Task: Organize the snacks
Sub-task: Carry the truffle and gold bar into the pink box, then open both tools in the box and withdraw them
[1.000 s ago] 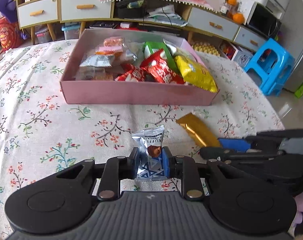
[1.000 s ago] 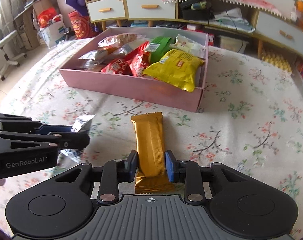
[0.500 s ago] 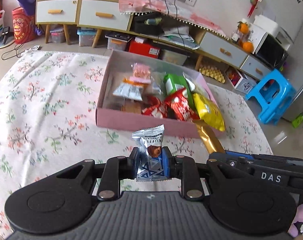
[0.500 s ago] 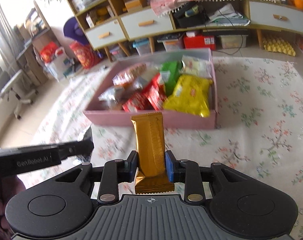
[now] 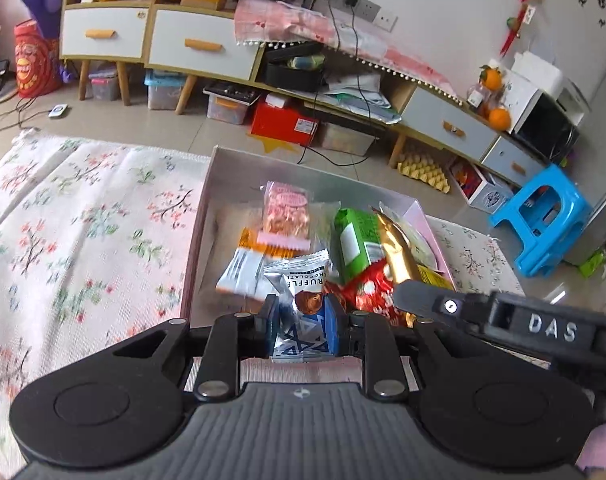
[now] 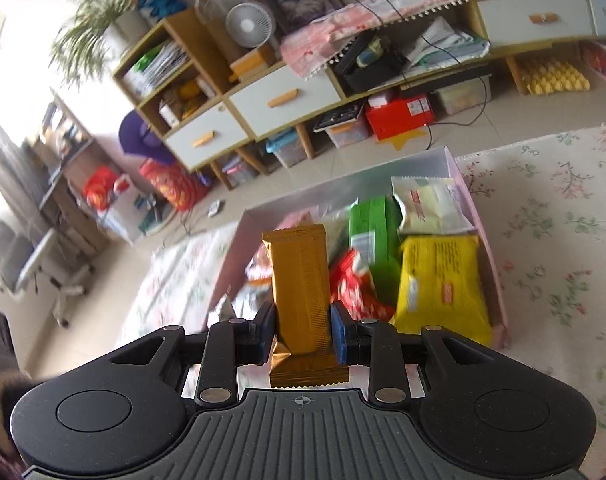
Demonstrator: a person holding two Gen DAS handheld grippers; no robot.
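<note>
My left gripper [image 5: 302, 325] is shut on a silver and blue chocolate truffle packet [image 5: 301, 300], held in the air over the near edge of the pink box [image 5: 207, 200]. My right gripper [image 6: 301, 332] is shut on a long gold snack bar [image 6: 301, 280], lifted above the same pink box [image 6: 483, 236]. In the left wrist view the gold snack bar [image 5: 397, 252] and the right gripper's black body stand at the right. The box holds several snacks: a green pack [image 5: 353, 240], a pink pack [image 5: 285, 212], red packs [image 5: 369, 288] and a yellow bag [image 6: 439, 284].
The box sits on a floral cloth [image 5: 83, 240] covering the table. Beyond the table's far edge are the tiled floor, a low sideboard with drawers [image 5: 199, 46], storage bins and a blue plastic stool [image 5: 543, 220]. An office chair [image 6: 35, 272] stands at the left in the right wrist view.
Both grippers have risen off the table with their snacks and moved forward over the pink box. The right gripper has rolled, tilting its view.
</note>
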